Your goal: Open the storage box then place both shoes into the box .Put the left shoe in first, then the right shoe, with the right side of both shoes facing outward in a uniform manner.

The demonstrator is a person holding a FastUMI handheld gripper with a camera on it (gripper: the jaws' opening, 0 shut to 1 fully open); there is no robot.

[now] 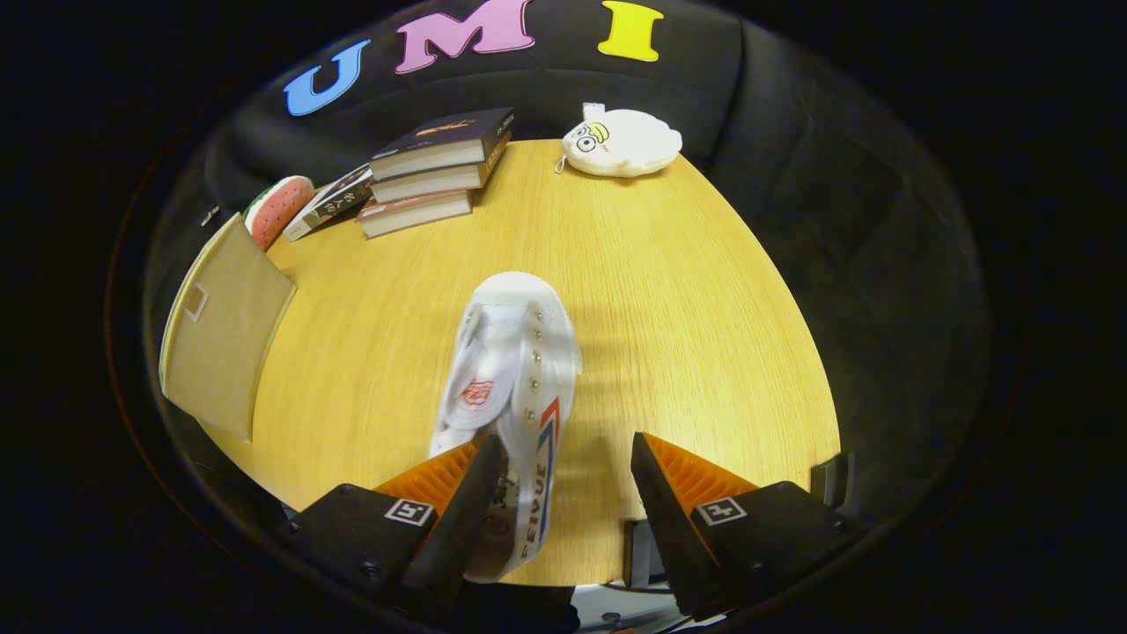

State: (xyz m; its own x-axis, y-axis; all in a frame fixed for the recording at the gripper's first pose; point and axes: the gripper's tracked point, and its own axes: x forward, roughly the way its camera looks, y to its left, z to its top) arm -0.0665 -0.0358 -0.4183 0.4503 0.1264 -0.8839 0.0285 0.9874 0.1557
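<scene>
Between the wide-spread fingers of the gripper (559, 458), a white shoe (515, 379) lies against the left one only (no grip), box (224, 339) far left.

Obstacle, between the jaws: white canvas high-top shoe (515, 387), lying lengthwise, heel end against the left orange ribbed finger (440, 475), toe pointing away. The right finger (682, 480) stands apart from it; a strip of open gap lies between shoe and that finger. The gripper (559, 493) is spread wide.

Free room: the light wooden desk (687, 317) is bare to the right of the shoe and ahead of its toe.

Obstacles, far side: stack of dark-covered books (436, 172); white plush toy (621, 143), well apart from the books, bare wood between them.

Obstacle, left: tan fabric storage box (224, 330), at the desk's edge, a red-and-white round cushion (277, 210) beyond it.
</scene>
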